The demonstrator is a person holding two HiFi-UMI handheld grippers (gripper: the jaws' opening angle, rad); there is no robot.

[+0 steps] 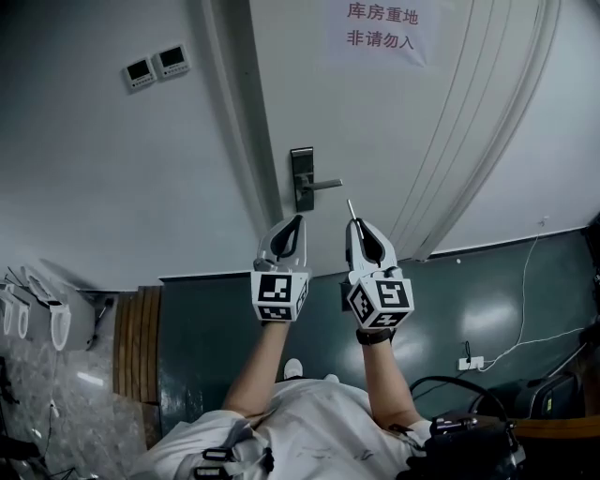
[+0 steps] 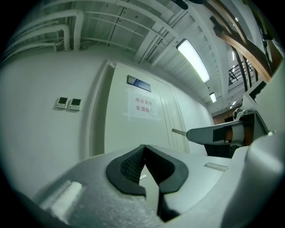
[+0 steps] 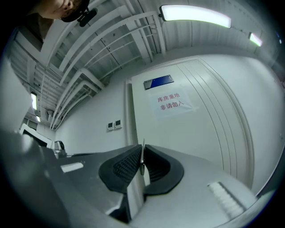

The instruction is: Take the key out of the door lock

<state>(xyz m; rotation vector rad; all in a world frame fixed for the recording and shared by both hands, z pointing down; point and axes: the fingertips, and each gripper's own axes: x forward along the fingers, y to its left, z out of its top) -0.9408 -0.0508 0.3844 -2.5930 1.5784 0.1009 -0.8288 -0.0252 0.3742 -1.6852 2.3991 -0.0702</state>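
Here, key (image 1: 352, 207) (edgewise) in right gripper (image 3: 142, 148)

Head camera looks forward at the white panelled door (image 1: 375, 131); each gripper camera faces that same door, apparently from nearer, all three sharing its white paper notice (image 1: 380, 28).

1. The head view is dim and grey, with pale glare patches on the dark floor (image 1: 511, 314) at four o'clock.
2. A strip light (image 3: 196, 16) blazes at one o'clock in the right gripper view, overexposed.
3. Both gripper views bulge, corners black, foreground soft.
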